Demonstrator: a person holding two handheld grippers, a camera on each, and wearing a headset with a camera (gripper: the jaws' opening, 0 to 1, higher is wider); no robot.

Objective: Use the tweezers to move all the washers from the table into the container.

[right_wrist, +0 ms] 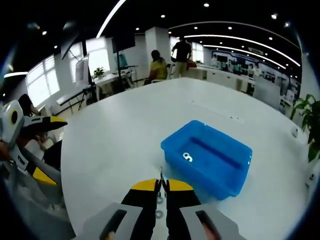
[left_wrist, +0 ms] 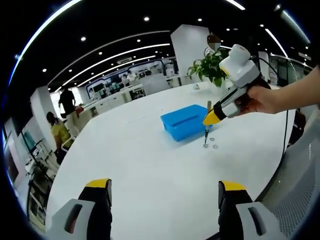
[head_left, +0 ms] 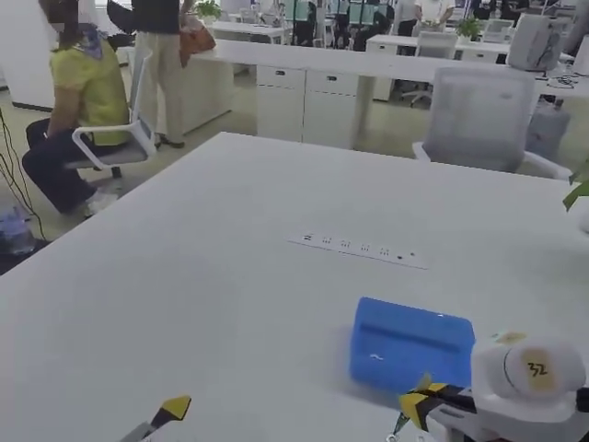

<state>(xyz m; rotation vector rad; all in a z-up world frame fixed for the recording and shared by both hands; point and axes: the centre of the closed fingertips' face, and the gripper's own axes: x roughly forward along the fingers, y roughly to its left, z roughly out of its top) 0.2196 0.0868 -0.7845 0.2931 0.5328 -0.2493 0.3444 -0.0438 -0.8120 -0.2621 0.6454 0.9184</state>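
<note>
Right tool (right_wrist: 161, 186): seen nearest in the right gripper view, with its jaws clenched on the tweezers (right_wrist: 161, 175), whose thin tips stick out just ahead of the yellow pads.
Tweezers: pointed downward at the surface (head_left: 230, 304) in the left gripper view, the tips being brought to one of the loose washers (left_wrist: 215, 146); whether a washer is pinched yet cannot be told.
Loose washers: three small rings are made out on the surface, close together and just beside the near wall of the container (right_wrist: 197, 169).
Container: a blue open tray, set upright on the surface, near the right tool and well apart from the left tool (left_wrist: 165, 186).
Stored washers (right_wrist: 187, 158): what appear to be two rings are seen lying side by side on the container floor, towards its left end.
Left tool: released, its jaws spread wide with nothing between them, held low over bare surface.
Progress: the task is judged to be partly done, since some washers lie inside the container while three are left outside.
Remaining: each loose washer must be gripped, lifted over the rim and dropped in.
</note>
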